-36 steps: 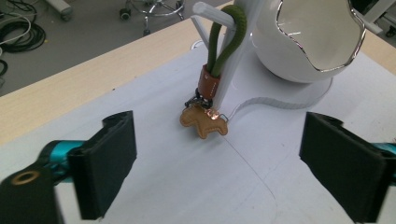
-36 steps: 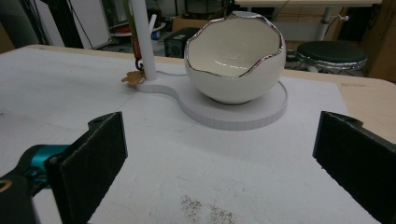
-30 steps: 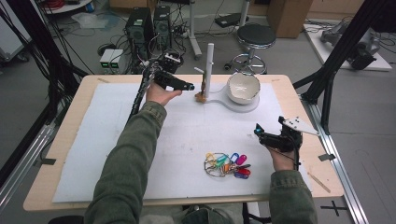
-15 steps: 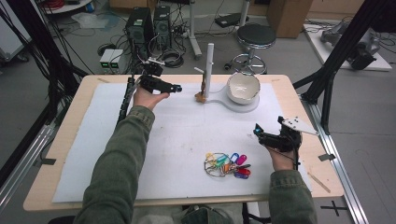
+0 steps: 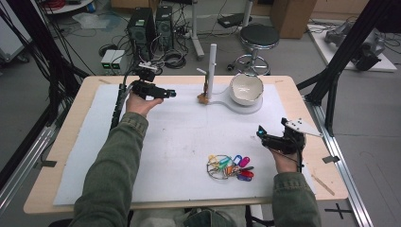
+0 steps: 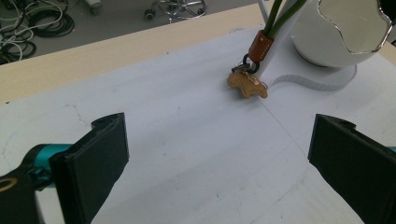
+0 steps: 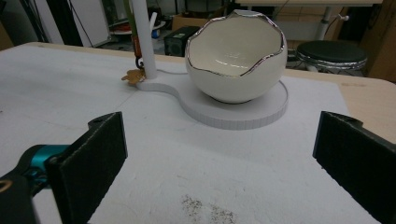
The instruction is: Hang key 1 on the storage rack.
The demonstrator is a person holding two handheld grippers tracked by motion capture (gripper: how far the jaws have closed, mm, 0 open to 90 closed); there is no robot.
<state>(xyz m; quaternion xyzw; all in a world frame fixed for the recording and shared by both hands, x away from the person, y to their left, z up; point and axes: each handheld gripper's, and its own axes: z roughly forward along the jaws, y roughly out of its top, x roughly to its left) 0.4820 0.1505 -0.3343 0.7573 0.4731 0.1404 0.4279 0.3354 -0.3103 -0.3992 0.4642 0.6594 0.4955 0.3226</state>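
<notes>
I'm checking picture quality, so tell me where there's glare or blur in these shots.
Right gripper view: bright glints on the egg-shaped bowl silver rim, stool behind slightly soft. Left gripper view: black jaws close and soft, horse charm fairly sharp. High view: even light, coloured key tags small and slightly blurred.

White bowl [image 7: 236,58] with a silver rim, tan charm [image 6: 247,85], perhaps leather; key tags [image 5: 231,165] blue, pink, green, orange; white mat [image 5: 179,137].

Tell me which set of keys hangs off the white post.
The tan animal-shaped key charm on the green strap, at the white post. The other, the bunch with coloured tags, lies flat near the right gripper.
</notes>
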